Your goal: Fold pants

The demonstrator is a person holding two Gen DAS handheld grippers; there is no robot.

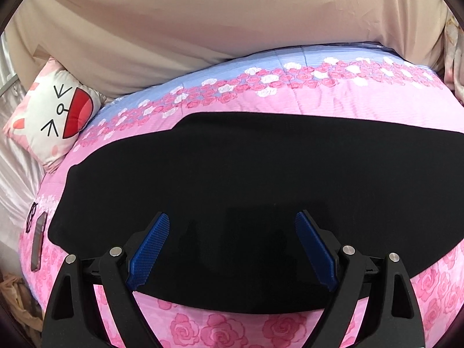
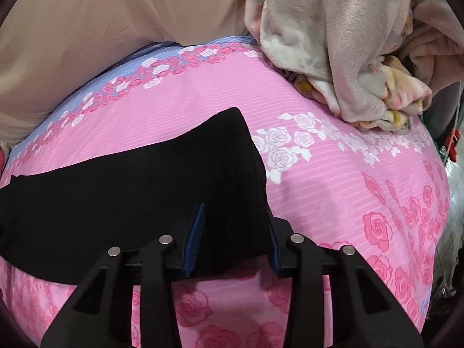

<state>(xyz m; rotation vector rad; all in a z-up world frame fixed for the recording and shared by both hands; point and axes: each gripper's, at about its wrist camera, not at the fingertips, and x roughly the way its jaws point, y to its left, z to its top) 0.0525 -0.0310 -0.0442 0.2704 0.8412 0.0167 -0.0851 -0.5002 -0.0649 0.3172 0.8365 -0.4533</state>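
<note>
Black pants [image 1: 246,179] lie flat on a pink rose-print bed cover [image 1: 290,98], stretched left to right. My left gripper [image 1: 232,226] is open, its blue pads [image 1: 150,249] hovering over the pants' near edge. In the right wrist view the pants [image 2: 130,191] end in a ribbed waistband at the right. My right gripper [image 2: 235,223] is open and straddles the waistband's near corner; the right finger [image 2: 274,249] is partly hidden under the raised fabric, the left finger lies on top of it.
A cartoon-face pillow [image 1: 55,113] lies at the left of the bed, a phone [image 1: 39,240] near the left edge. A crumpled fleece blanket [image 2: 348,43] is heaped at the bed's far right. A beige sheet [image 1: 203,20] hangs behind the bed.
</note>
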